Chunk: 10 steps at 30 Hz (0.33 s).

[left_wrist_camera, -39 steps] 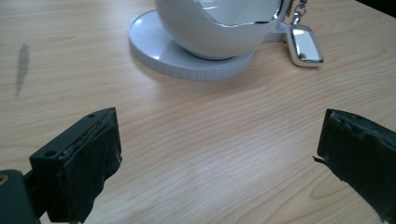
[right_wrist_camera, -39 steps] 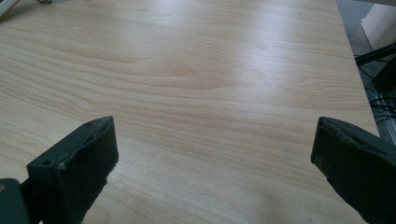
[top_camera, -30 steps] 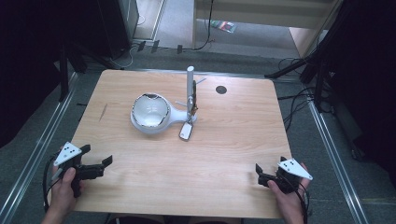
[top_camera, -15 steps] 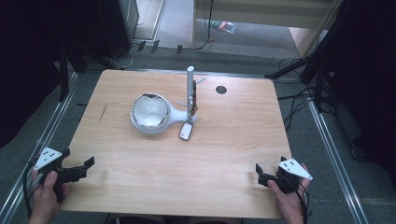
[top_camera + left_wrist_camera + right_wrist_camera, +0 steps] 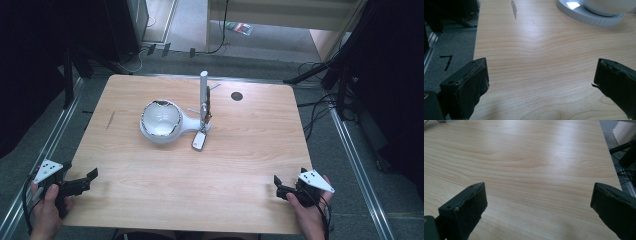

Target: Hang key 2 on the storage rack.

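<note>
Our left gripper (image 5: 82,181) and right gripper (image 5: 280,188) rest at the wooden table's (image 5: 250,150) near corners, both spread wide and empty. The round white desk lamp (image 5: 161,121) sits toward the far edge, left of centre, so our left gripper is nearer.

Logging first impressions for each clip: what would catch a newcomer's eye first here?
The white round lamp-like device sits alone at the middle of the wooden table, with a white upright post just right of it. At the near edge, the left gripper and the right gripper rest at opposite corners, both with jaws wide open and holding nothing.
</note>
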### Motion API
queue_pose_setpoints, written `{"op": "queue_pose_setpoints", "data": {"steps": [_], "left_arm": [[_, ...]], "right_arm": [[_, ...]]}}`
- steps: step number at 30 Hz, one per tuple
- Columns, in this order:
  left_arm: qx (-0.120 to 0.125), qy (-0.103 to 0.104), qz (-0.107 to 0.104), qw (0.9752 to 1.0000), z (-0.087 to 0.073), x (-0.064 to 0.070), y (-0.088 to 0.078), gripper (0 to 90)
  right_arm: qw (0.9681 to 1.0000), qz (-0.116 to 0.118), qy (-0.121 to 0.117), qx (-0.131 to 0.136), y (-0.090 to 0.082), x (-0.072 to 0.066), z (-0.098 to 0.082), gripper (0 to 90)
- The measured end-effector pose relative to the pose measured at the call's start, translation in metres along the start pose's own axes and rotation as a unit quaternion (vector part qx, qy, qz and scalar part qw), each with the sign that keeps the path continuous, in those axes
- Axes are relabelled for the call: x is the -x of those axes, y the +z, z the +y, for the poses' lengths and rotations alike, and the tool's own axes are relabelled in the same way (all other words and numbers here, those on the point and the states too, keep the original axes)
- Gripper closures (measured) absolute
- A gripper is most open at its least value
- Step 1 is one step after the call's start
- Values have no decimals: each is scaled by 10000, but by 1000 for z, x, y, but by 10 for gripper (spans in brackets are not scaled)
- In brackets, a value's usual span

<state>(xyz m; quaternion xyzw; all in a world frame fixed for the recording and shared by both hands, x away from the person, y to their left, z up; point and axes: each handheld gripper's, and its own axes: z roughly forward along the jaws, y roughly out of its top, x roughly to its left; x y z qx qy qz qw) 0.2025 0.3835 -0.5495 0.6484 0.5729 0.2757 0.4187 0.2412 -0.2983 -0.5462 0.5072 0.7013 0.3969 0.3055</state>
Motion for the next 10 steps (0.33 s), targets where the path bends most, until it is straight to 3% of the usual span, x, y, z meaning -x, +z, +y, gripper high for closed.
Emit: {"op": "queue_pose_setpoints", "data": {"steps": [6, 10], "left_arm": [[-84, 223, 131, 9996, -1, 6, 5, 1], [-96, 278, 64, 9995, -1, 8, 4, 1]], "right_arm": [[10000, -55, 36, -28, 0, 0, 0, 4], [9999, -144, 20, -14, 1, 0, 1, 4]]}}
